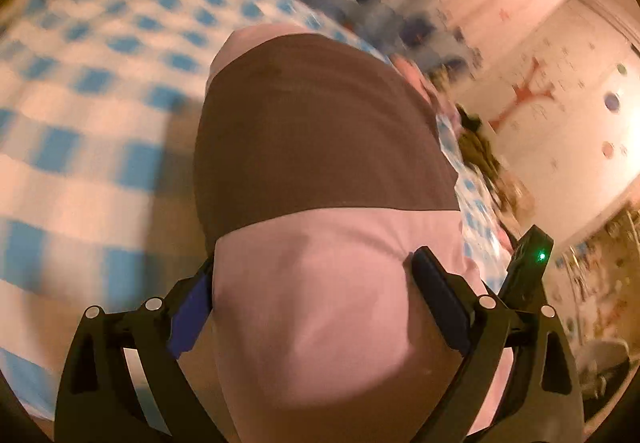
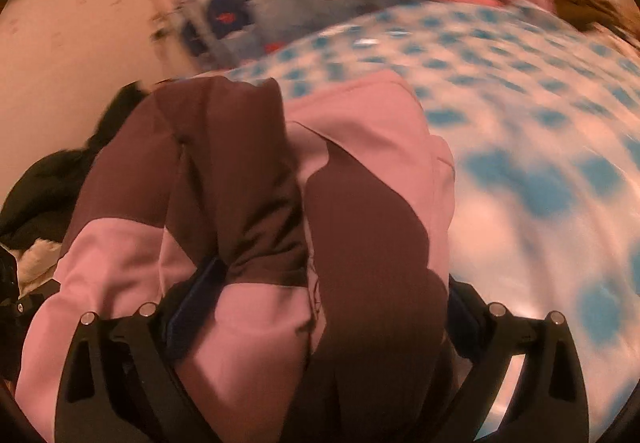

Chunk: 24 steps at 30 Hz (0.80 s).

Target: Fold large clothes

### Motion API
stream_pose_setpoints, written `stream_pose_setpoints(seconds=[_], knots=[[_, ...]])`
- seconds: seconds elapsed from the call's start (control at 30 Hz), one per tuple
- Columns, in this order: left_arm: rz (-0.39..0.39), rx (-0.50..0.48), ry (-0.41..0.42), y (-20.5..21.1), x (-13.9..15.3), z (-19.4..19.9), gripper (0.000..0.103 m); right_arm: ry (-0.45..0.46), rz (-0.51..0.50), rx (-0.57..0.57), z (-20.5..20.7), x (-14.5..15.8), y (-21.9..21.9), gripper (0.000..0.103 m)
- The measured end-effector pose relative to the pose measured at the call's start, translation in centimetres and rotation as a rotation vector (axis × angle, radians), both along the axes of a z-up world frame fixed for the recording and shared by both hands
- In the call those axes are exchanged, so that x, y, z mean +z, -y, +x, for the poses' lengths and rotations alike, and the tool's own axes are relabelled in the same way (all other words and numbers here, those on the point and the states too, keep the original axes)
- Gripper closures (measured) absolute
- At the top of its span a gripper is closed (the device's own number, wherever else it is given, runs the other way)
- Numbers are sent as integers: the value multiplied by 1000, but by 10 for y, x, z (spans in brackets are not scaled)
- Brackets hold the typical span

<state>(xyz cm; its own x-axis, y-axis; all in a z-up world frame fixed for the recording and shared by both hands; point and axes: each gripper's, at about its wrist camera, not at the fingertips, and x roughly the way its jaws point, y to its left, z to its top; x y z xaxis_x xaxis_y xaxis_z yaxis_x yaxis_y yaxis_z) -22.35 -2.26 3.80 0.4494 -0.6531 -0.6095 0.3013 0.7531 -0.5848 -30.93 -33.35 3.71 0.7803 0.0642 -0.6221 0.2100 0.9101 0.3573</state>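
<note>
Folding looks midway: jacket [image 2: 248, 179] bunched on the bed [image 1: 80, 91], left gripper [image 1: 316, 307] released around it, right gripper [image 2: 316, 307] unclear

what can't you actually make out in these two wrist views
- Left wrist view: the left gripper straddles the pink and brown jacket; whether the fingers press it is unclear, since cloth covers the gap.
- Right wrist view: the right gripper has its fingers buried under the jacket, so its grip is hidden.
- Both views: the checked bedspread and the pile behind are motion-blurred.
- The dark clothes are cut off by the left edge.
</note>
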Motion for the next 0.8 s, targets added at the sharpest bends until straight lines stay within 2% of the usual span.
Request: stream_pose_setpoints(seconds=[0.1, 0.13, 0.17, 0.2, 0.23, 0.27, 0.33, 0.4, 0.47, 0.53, 0.6, 0.63, 0.67, 0.7, 0.77, 0.8], knots=[[78, 135, 78, -67, 23, 12, 14, 51, -6, 149, 68, 9, -67, 8], [142, 177, 101, -90, 26, 16, 14, 52, -15, 185, 84, 7, -85, 8], [201, 194, 95, -102, 25, 21, 14, 20, -52, 239, 107, 0, -114, 8], [294, 203, 60, -116, 17, 29, 14, -30, -100, 294, 125, -10, -139, 8], [343, 207, 31, -129, 11, 33, 19, -70, -129, 362, 138, -18, -161, 8], [352, 212, 19, -144, 9, 33, 21, -73, -144, 397, 142, -21, -171, 8], [341, 248, 59, -159, 18, 27, 21, -60, -253, 413, 139, -17, -182, 8], [282, 266, 107, -163, 33, 22, 21, -76, -240, 416, 135, -22, -165, 8], [224, 250, 179, -145, 52, 22, 21, -92, -250, 401, 126, -25, -151, 8], [214, 188, 218, -119, 59, 30, 20, -105, -271, 392, 118, -26, -140, 8], [254, 105, 231, -78, 55, 37, 20, -137, -269, 404, 116, -25, -134, 8], [283, 57, 191, -58, 42, 44, 20, -166, -262, 420, 119, -23, -131, 8], [343, 34, 165, -41, 26, 48, 18, -192, -257, 428, 121, -22, -127, 8], [398, 43, 192, -29, 17, 47, 16, -216, -249, 425, 123, -16, -123, 8], [448, 42, 217, -22, 7, 44, 15, -175, -236, 371, 125, 14, -113, 8], [429, 45, 219, -24, 7, 43, 15, -135, -231, 347, 126, 27, -111, 8]])
